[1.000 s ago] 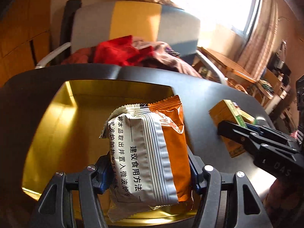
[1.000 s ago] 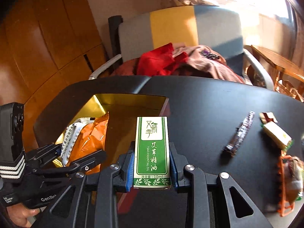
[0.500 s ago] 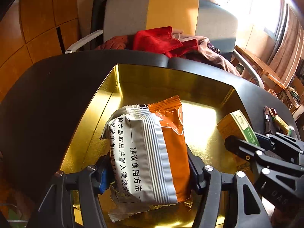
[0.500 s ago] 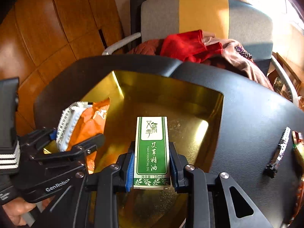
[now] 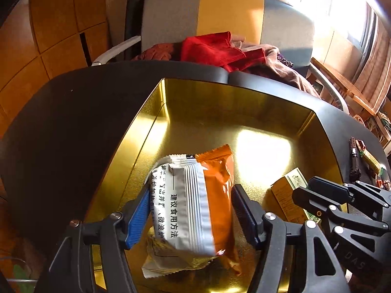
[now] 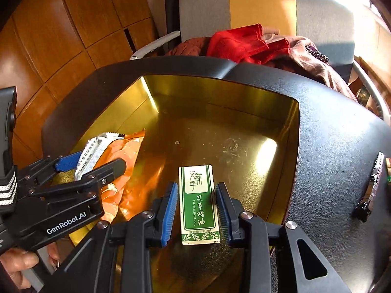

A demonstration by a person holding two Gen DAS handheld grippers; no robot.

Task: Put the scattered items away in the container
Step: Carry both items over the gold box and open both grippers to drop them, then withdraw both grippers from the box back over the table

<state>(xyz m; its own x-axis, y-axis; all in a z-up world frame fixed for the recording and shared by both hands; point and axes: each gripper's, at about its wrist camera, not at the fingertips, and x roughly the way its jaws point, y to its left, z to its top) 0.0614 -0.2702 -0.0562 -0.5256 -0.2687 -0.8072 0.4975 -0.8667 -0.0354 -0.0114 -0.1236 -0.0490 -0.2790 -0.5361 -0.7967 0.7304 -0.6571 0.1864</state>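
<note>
two claws hung over the gold container point(image 6: 220, 90), which sat sunk in the black counter point(image 6: 330, 127). the left claw point(image 5: 189, 210) was opened wide, with a gap between each blue pad and the orange and white snack packet point(image 5: 195, 200); the packet lay between its fingers on the container floor. the right claw point(image 6: 195, 210) was also opened, its pads apart from the green essential oil box point(image 6: 199, 202), which lay flat between them on the container floor. to the right of the right claw, on the counter outside the container, lay a dark hair clip point(image 6: 371, 188), well apart from the box. beyond both claws, past the far edge of the counter, stood a chair point(image 6: 264, 5) with red cloth point(image 6: 242, 41) on its seat.
</note>
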